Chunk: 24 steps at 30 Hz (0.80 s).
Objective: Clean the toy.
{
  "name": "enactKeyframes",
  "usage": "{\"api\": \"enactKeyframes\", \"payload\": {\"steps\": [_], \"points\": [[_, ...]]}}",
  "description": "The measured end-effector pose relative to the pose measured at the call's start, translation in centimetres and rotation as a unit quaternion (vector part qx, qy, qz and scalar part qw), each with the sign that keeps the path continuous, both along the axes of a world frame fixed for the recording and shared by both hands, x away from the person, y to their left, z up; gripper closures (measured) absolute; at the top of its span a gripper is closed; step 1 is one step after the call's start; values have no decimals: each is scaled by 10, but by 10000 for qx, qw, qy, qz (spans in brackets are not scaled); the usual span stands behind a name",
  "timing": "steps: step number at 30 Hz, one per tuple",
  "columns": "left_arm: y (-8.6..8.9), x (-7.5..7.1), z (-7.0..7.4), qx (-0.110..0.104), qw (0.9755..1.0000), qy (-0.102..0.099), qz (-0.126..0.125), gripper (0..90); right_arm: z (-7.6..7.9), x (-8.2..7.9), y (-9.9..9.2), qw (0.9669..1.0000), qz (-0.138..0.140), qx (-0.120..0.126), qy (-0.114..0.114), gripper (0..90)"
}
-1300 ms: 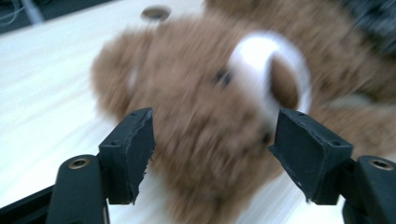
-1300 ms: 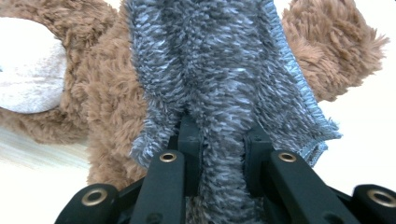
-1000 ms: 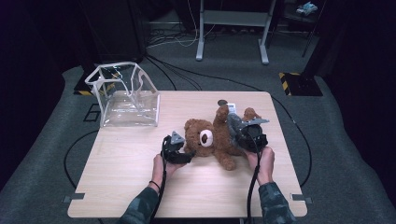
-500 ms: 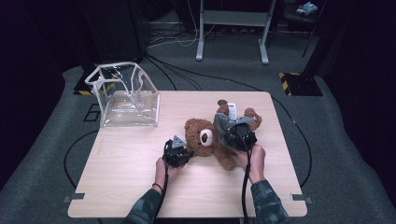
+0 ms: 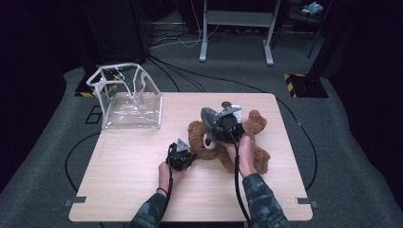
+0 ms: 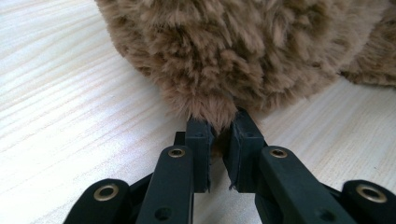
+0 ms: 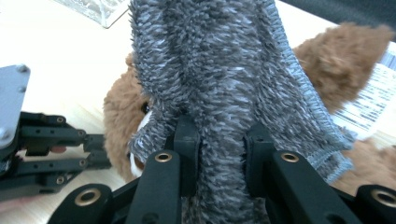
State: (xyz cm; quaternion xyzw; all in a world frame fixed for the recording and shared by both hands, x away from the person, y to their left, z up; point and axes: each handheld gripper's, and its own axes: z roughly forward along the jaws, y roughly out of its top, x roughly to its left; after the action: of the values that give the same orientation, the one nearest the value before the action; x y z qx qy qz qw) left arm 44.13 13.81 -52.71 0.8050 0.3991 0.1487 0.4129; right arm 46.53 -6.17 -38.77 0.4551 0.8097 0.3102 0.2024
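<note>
With left gripper [image 5: 179, 154] having just closed on teddy bear [image 5: 256, 124] fur and right gripper [image 5: 219, 124] clamping grey cloth [image 7: 224, 79], keep bear pinned while draping cloth.

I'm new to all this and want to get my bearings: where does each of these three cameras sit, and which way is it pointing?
High view: above the person's side, looking forward and down on the table, teddy bear and clear bag; both forearms enter from below.
Left gripper view: rides the left gripper, looking along its black jaws, pinched on the bear's fur.
Right gripper view: rides the right gripper, jaws clamping a grey fuzzy cloth.
Shared: both gripper views show the bear; the right gripper view also catches the left gripper.
</note>
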Motion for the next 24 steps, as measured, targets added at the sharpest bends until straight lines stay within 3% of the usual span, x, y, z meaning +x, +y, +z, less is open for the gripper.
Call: {"api": "enactKeyframes", "payload": {"steps": [5, 12, 15, 20, 24], "points": [[-2, 0, -1, 16, 10000, 14, 51, 804, -9, 6, 6, 9999, 8, -68, 137, 728], [-1, 1, -1, 7, 10000, 23, 93, 809, -7, -1, 6, 10000, -38, 38, -76, 731], [-1, 1, -1, -14, 9999, 29, 144, 816, -10, -2, 11, 9999, 127, -91, 56, 736], [0, 1, -1, -14, 9999, 47, 137, 819, -12, -19, 19, 9987, 430, -103, 235, 739], [1, 2, 0, 25, 9999, 71, 69, 820, -31, -32, 24, 9980, 533, -141, 314, 741]]}}
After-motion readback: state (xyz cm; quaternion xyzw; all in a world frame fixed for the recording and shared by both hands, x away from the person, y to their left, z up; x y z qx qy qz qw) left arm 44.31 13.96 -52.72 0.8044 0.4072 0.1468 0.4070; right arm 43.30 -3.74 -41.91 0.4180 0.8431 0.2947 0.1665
